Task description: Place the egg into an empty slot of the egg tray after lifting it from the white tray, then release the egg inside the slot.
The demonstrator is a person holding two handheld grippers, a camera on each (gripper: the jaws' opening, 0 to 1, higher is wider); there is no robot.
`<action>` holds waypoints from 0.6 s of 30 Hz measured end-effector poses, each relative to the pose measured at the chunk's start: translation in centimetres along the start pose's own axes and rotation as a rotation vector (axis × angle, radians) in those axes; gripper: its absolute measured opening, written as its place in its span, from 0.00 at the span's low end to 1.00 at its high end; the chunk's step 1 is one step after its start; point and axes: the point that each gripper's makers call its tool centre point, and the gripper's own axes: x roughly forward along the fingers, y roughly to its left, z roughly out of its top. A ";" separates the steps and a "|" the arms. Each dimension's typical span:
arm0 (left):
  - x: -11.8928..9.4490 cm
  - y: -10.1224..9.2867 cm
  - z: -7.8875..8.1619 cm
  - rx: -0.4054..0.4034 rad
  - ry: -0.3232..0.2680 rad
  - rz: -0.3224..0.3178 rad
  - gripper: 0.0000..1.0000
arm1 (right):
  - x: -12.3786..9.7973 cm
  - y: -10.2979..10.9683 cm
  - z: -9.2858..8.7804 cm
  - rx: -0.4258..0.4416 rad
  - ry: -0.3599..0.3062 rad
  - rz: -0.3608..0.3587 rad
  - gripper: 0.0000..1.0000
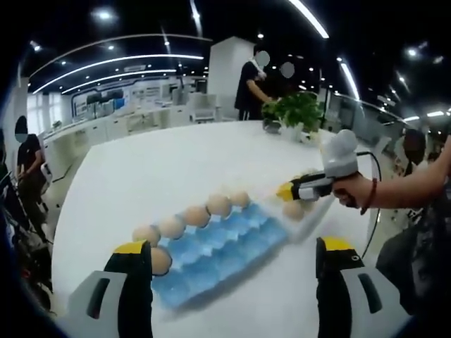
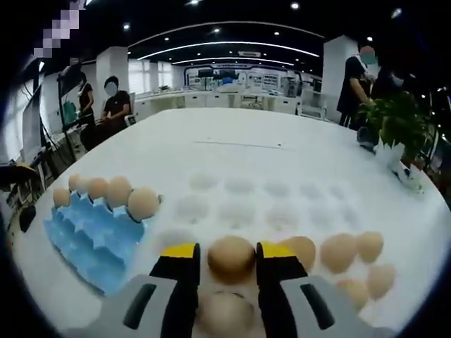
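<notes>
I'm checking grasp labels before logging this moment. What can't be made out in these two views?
- Right gripper view: whether the fingers press the egg or only flank it.
- Right gripper view: white tray outline, washed out against the table.
- Left gripper view: blue egg tray near corner, hidden behind the left finger.

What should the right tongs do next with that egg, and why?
Probably close gently and lift. The right tongs have one jaw on each side of an egg in the white tray, and the blue tray has empty slots.
</notes>
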 end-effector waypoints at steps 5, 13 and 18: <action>-0.2 0.1 -0.1 -0.003 -0.002 0.002 0.99 | -0.1 -0.2 -0.1 0.063 0.004 -0.050 0.32; -0.2 0.3 0.0 -0.006 -0.004 0.007 0.98 | -0.2 -0.7 -0.2 0.184 -0.022 -0.124 0.27; -0.2 0.3 0.1 -0.013 -0.011 0.003 0.98 | -0.2 -0.5 -0.2 0.129 -0.008 -0.132 0.28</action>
